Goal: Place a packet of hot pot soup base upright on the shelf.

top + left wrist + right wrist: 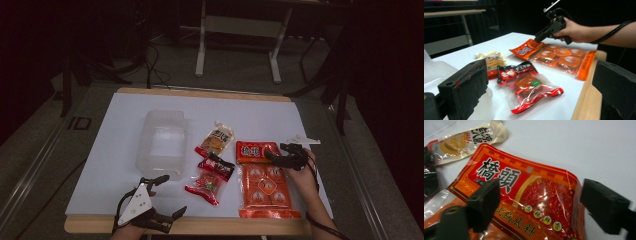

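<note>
Now in the reach step: right gripper (pixel 276 153) w/ jaws wide, straddling the red hotpot-base packet (pixel 529 195) near the surface's right edge, not gripping. Next: lower, pinch packet edge. Left gripper (pixel 170 192) wide, idle at near edge.

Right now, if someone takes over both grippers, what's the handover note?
Right gripper: open, jaws astride the small red-orange sauce packet, not pinching it.
Left gripper: open, holding nothing, at the table's near edge.
On the white table: clear plastic bin, cream snack pouch, black-and-red snack packet, large orange multi-pack bag under the sauce packet's near end.
Done: nothing in the bin.
Left: probably close on the sauce packet and bin the packets.
</note>
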Available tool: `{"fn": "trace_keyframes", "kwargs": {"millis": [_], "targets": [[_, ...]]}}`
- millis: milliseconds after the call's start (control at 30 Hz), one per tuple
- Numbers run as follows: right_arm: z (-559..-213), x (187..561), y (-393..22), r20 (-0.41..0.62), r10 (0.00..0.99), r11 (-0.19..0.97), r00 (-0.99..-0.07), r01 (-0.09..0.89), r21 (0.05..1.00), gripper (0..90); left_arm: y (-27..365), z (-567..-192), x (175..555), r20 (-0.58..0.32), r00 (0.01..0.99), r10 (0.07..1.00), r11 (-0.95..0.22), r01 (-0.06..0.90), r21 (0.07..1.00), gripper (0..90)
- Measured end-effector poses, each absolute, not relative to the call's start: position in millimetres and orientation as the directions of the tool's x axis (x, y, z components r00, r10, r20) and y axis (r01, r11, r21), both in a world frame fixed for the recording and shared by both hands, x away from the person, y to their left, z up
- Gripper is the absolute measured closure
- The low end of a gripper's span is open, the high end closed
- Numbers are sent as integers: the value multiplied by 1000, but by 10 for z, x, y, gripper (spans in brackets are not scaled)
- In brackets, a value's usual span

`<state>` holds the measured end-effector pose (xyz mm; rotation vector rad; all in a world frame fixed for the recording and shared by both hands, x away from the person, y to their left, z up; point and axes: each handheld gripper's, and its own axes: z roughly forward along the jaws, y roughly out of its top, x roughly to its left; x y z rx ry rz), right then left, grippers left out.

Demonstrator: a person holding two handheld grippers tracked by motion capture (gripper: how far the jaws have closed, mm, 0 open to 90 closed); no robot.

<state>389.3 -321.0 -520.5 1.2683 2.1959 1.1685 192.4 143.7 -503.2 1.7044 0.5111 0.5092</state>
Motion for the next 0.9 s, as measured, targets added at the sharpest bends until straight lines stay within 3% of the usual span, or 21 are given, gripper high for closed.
{"fn": "trace_keyframes", "kwargs": {"millis": [167,533,700,900], "targets": [[-5264,3920,-3222,118,832,262,-542,572,777,109,1427,-5036,1927,56,810,584,-181,62,981,6],[-5361,3955,-3158,22,834,357,-552,569,741,106,1423,-5042,1932,46,817,575,-180,71,981,7],[-5380,3992,-3166,46,829,349,-557,580,736,106,1414,-5047,1930,49,819,571,-184,70,980,6],[-5348,3947,-3127,28,820,376,-572,575,727,262,1402,-5049,1931,50,822,567,-190,72,979,7]]}}
